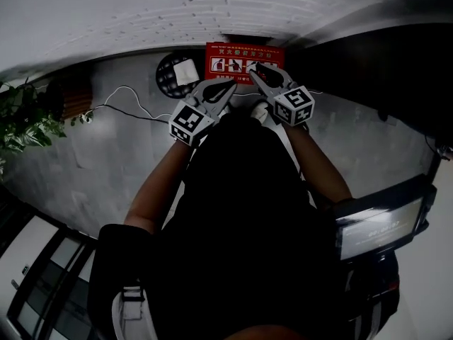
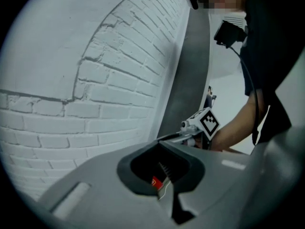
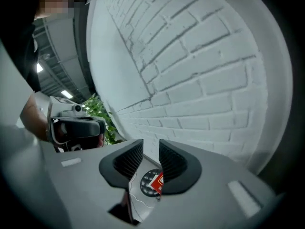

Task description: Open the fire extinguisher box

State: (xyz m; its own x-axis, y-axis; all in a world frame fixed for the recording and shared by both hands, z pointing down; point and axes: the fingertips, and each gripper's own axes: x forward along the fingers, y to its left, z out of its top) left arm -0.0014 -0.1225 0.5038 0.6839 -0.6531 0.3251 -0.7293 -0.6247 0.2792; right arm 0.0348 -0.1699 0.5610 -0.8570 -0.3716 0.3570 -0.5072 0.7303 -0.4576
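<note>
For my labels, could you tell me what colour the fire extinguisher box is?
Red box with white markings, clearest in head view.

Leafy plant (image 1: 25, 115) stood well left of the left tongs (image 1: 231, 86), dark panel (image 1: 368, 69) rose right of the right tongs (image 1: 253, 72), white-painted brick wall (image 1: 141, 6) ran ahead of both, grey floor (image 1: 92, 154) lay beneath.
</note>
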